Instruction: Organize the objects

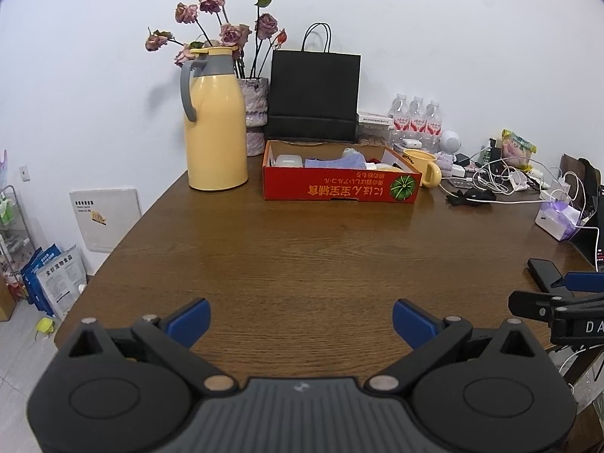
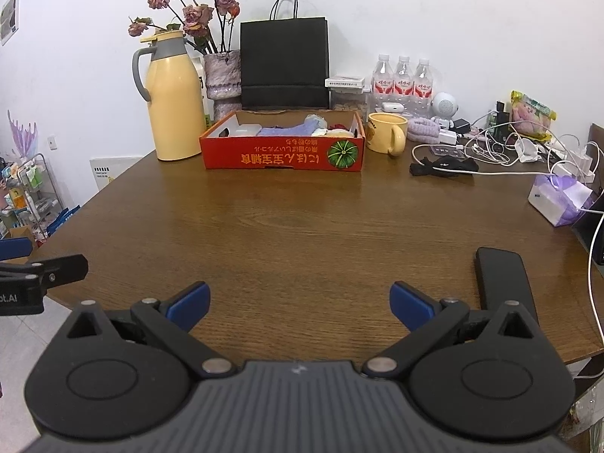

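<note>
A shallow red cardboard box sits at the table's far side. It holds a purple cloth and a white case.

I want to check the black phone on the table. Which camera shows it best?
The right wrist view: the phone lies nearly whole on the table, just past the open right gripper. The left wrist view shows only its far end at the right edge, partly behind the right gripper.

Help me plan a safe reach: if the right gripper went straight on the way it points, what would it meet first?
Bare table first, then probably the red box; the right gripper is open and empty. Depth is unclear.
</note>
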The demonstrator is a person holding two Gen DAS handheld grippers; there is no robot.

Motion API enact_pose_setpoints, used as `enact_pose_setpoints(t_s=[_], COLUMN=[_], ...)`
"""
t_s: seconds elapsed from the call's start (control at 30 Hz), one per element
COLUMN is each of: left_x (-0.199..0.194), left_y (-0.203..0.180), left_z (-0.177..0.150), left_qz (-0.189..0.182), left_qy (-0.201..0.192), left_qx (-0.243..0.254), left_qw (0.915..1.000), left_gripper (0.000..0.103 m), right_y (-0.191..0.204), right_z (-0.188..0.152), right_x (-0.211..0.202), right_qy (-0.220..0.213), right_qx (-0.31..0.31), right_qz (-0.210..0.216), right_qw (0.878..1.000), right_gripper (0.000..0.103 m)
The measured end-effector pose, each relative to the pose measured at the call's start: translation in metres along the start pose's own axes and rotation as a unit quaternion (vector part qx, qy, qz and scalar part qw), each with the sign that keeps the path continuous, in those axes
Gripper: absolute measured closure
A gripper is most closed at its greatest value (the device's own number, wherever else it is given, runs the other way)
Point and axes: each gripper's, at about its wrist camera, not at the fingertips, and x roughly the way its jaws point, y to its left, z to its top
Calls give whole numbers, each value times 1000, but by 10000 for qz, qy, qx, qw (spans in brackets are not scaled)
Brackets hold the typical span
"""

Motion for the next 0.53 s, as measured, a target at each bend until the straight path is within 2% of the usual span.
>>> enact_pose_setpoints(t_s=[0.53], left_x=[1], left_y=[1], left_z=[-1], left_qz=[-3], left_qy=[75], left_qx=[-18], left_qw=[10000], left_gripper=[0], right_y=[-2], right_z=[0], right_x=[1], right_qy=[23], right_qx=[-20], right_qz=[27], right_qw=[10000], right_gripper=[0])
